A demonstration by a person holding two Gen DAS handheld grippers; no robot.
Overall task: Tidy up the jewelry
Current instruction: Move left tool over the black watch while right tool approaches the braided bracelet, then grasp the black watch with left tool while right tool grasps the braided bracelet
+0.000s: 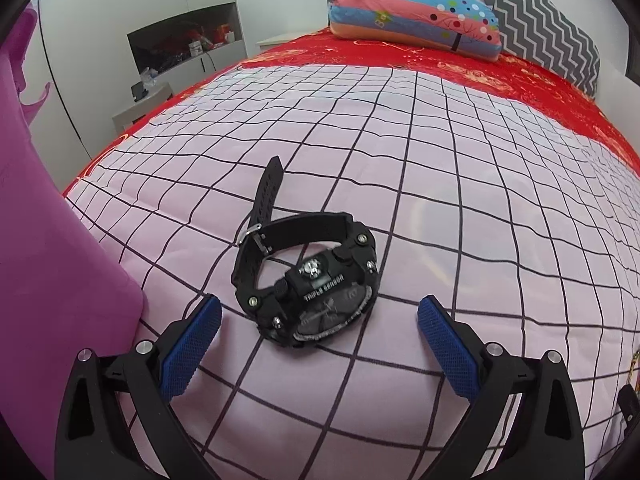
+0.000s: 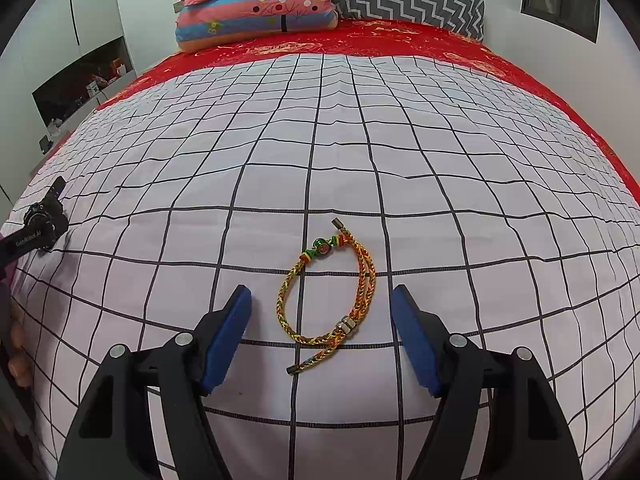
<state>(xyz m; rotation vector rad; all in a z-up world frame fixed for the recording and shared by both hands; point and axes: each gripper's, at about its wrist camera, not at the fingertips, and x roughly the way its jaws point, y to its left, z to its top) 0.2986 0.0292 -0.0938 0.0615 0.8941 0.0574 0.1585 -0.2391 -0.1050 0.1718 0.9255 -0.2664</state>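
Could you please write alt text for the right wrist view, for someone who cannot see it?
A braided gold-and-orange bracelet lies on a checked bedspread between the open blue fingers of the right gripper, untouched. A black watch sits at the far left edge.

Left gripper [image 1: 319,316] fingers spread wide, right gripper [image 2: 321,307] likewise — both angled downward, nothing gripped
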